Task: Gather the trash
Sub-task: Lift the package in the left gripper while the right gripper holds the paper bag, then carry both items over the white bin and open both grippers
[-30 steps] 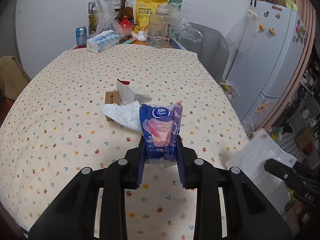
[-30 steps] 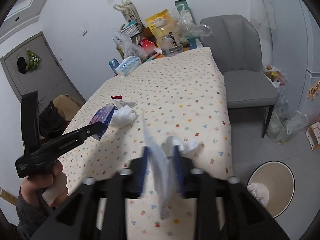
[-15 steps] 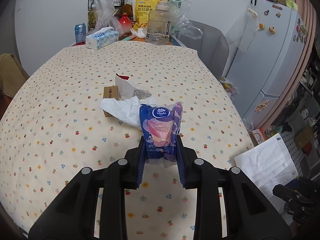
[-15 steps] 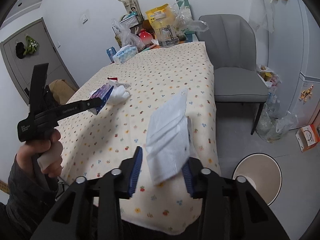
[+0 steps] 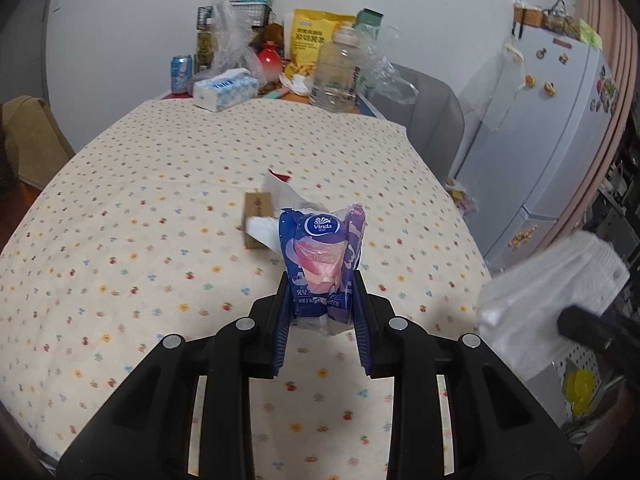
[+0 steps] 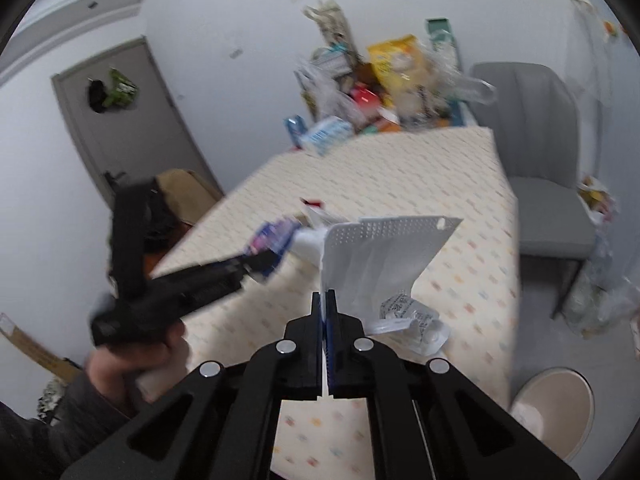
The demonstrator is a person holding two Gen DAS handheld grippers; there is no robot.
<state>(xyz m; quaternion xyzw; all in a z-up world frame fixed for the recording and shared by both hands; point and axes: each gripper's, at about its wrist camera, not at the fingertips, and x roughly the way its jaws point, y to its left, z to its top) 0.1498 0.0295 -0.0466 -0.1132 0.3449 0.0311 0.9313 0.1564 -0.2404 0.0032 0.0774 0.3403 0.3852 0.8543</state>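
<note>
My left gripper [image 5: 322, 304] is shut on a blue and purple Vinda tissue wrapper [image 5: 322, 256], held above the flowered tablecloth [image 5: 132, 248]. Behind it lie a crumpled white tissue [image 5: 262, 234], a small brown box [image 5: 256, 210] and a torn white packet [image 5: 280, 190]. My right gripper [image 6: 325, 300] is shut on a white face mask [image 6: 380, 256], held up beside the table's right edge; the mask also shows at the right of the left wrist view [image 5: 556, 292]. A round beige trash bin [image 6: 556, 410] stands on the floor at lower right.
The far end of the table holds a tissue box [image 5: 226, 88], a soda can [image 5: 181, 72], a clear jug [image 5: 336, 76], a yellow bag [image 5: 316, 38] and plastic bags. A grey chair [image 6: 544, 160] stands right of the table, a white fridge [image 5: 552, 132] beyond.
My right gripper has closed fully on the face mask and swung it up and left, nearer the left gripper. The left gripper keeps the wrapper and has moved slightly forward.
</note>
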